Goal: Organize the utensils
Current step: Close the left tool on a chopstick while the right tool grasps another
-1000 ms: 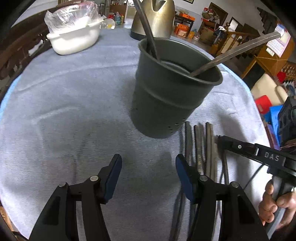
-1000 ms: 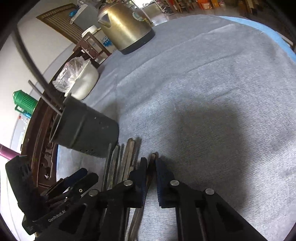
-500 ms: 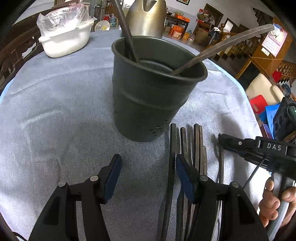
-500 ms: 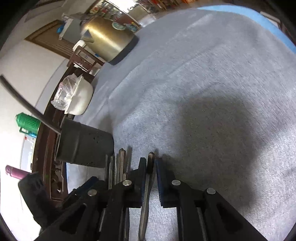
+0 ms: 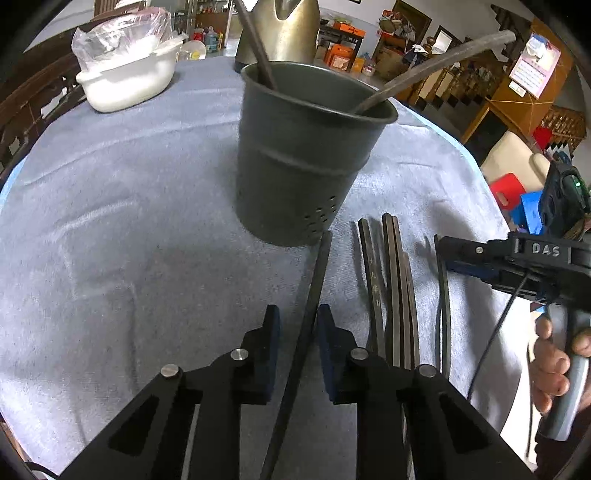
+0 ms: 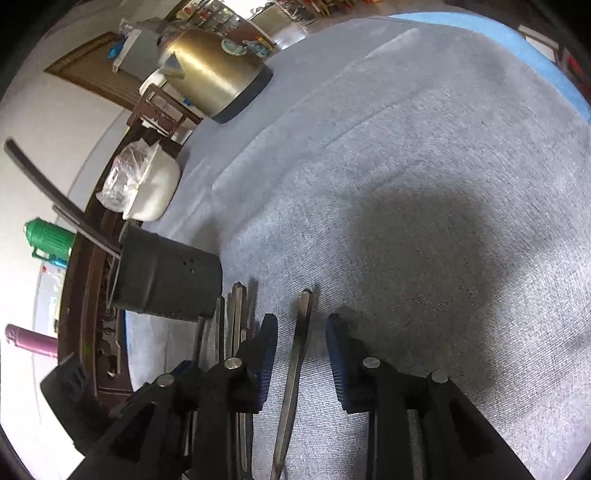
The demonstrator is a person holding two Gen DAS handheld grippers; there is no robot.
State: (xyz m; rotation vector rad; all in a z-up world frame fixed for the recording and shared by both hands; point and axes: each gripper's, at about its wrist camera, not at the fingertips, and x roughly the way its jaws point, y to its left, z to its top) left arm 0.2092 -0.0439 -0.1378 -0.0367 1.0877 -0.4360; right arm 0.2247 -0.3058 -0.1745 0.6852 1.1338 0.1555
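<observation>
Left wrist view: left gripper [image 5: 298, 341] low over the grey-clothed surface [image 5: 129, 229], its fingers [image 5: 271, 345] closing around one dark chopstick [image 5: 308, 306] that runs from between them up to the foot of the dark utensil holder [image 5: 306, 162]. A sliver of gap shows on either side of the stick, so not yet clenched on it. Holder stands upright in the middle of the surface, two long utensils [image 5: 424, 72] already leaning out of it. To the right of the chosen stick lies a loose row of more chopsticks [image 5: 393, 280], some touching one another. Far side: white lidded bowl under plastic [image 5: 125, 79], a brass-coloured kettle [image 5: 288, 26]. Right wrist view: right gripper [image 6: 301, 345] with fingers [image 6: 338, 354] opening, a single chopstick [image 6: 297, 354] lying between them flat on the cloth, touched by neither, so released. A hand [image 5: 554, 365] grips that tool's handle at the right edge of the left view. Risks, as I judge them: the left stick's far tip sits right against the holder's base, so a lift begun by pushing forward could nudge or tip the holder. The stick is thin and smooth; fingers closing off-centre could roll it out or pinch it askew, leaving it to swing on the lift. Neighbouring sticks are near enough to be dragged along. Both tools work close together here; a collision is possible.
</observation>
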